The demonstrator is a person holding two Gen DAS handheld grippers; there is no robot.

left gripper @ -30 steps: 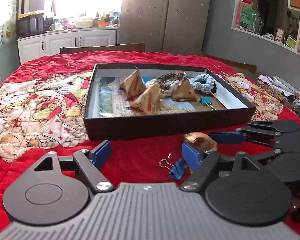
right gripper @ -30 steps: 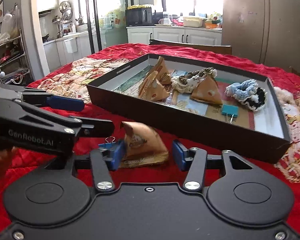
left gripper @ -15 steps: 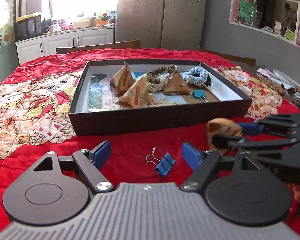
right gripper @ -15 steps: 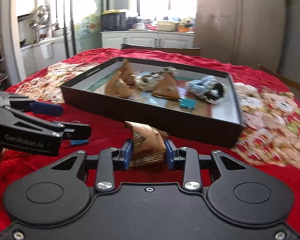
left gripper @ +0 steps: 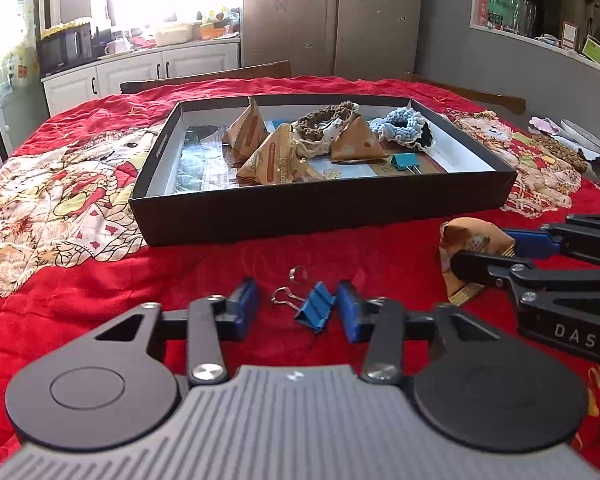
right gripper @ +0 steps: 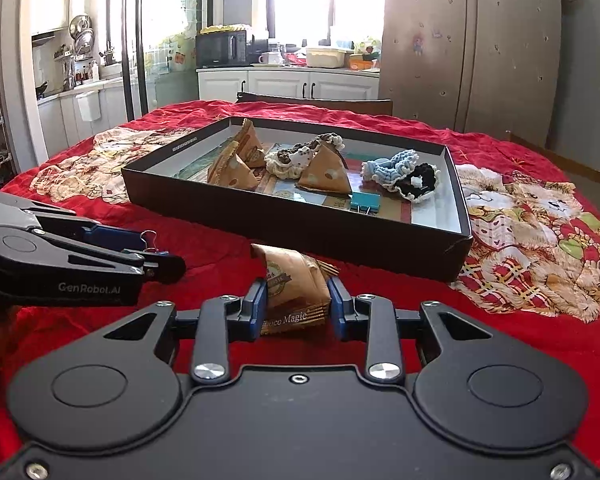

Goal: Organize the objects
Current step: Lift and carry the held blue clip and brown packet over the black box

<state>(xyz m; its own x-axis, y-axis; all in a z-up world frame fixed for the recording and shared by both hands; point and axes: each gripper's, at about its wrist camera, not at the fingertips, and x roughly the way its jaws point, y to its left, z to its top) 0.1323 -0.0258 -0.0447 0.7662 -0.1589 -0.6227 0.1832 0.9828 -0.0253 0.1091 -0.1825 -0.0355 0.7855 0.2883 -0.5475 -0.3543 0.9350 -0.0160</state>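
A black tray [left gripper: 324, 212] on the red cloth holds three brown triangular snack packs, crochet scrunchies and a teal binder clip [left gripper: 405, 160]. My right gripper [right gripper: 296, 304] is shut on another brown snack pack [right gripper: 296, 284] and holds it in front of the tray [right gripper: 300, 228]; the pack also shows in the left wrist view [left gripper: 468, 248]. My left gripper [left gripper: 298, 310] is open, its fingers on either side of a blue binder clip [left gripper: 314, 312] that lies on the cloth.
The red patterned cloth [left gripper: 60, 200] covers the table. Loose clutter lies at the far right edge [left gripper: 572, 148]. Wooden chair backs [left gripper: 220, 76] stand behind the table.
My right gripper has closed on the snack pack and carried it rightward, away from the clip. My left gripper has narrowed and moved so the blue binder clip sits between its fingers.
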